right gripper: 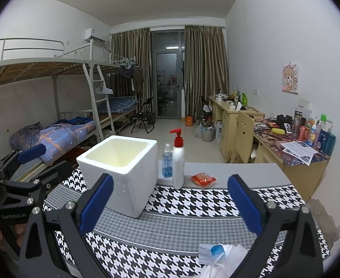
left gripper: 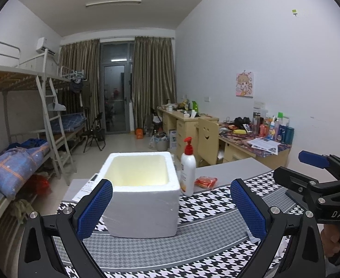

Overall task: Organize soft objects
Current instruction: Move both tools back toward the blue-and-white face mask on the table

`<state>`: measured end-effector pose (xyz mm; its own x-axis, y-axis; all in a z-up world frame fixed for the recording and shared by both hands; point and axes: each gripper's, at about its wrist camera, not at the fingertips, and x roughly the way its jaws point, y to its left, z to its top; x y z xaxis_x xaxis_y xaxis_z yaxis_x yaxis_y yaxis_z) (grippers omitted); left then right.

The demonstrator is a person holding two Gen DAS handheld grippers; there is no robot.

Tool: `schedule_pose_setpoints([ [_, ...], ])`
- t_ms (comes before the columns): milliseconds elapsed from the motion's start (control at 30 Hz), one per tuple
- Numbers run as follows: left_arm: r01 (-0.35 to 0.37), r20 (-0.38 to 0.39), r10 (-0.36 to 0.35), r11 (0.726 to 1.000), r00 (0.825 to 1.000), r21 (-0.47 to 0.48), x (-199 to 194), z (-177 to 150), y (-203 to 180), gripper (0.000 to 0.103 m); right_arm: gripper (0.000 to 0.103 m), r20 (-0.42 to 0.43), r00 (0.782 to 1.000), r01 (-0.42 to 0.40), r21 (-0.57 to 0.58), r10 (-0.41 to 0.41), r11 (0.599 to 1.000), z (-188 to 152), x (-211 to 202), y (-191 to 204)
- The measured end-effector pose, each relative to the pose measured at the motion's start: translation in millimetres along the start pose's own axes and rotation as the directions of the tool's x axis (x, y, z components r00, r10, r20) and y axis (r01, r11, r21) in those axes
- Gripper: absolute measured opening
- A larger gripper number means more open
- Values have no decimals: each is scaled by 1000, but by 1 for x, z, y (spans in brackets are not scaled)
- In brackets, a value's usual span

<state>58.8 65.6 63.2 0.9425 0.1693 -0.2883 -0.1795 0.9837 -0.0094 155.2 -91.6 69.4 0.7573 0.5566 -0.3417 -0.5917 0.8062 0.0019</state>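
A white foam box (left gripper: 142,194) stands open and empty on the houndstooth cloth (left gripper: 211,206); it also shows in the right wrist view (right gripper: 123,169). My left gripper (left gripper: 171,208) is open and empty just in front of the box. My right gripper (right gripper: 170,208) is open and empty above the cloth. Soft white and blue face masks with a blue clip (right gripper: 220,257) lie on the cloth just below the right gripper. A small red-orange packet (right gripper: 202,179) lies right of the box, also in the left wrist view (left gripper: 206,182).
A white pump bottle with a red top (right gripper: 178,162) and a small blue spray bottle (right gripper: 167,164) stand beside the box. A wooden chair (right gripper: 244,136) and cluttered desks (right gripper: 294,148) lie to the right. Bunk beds (right gripper: 61,136) stand on the left.
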Motion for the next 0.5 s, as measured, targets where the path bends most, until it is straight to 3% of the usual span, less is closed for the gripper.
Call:
schedule_pose_setpoints([
  [500,48,-9,-48,999,999,0,6,-11,-15,102,101,-14,999,44,39,-43,998,-17,-8,-20],
])
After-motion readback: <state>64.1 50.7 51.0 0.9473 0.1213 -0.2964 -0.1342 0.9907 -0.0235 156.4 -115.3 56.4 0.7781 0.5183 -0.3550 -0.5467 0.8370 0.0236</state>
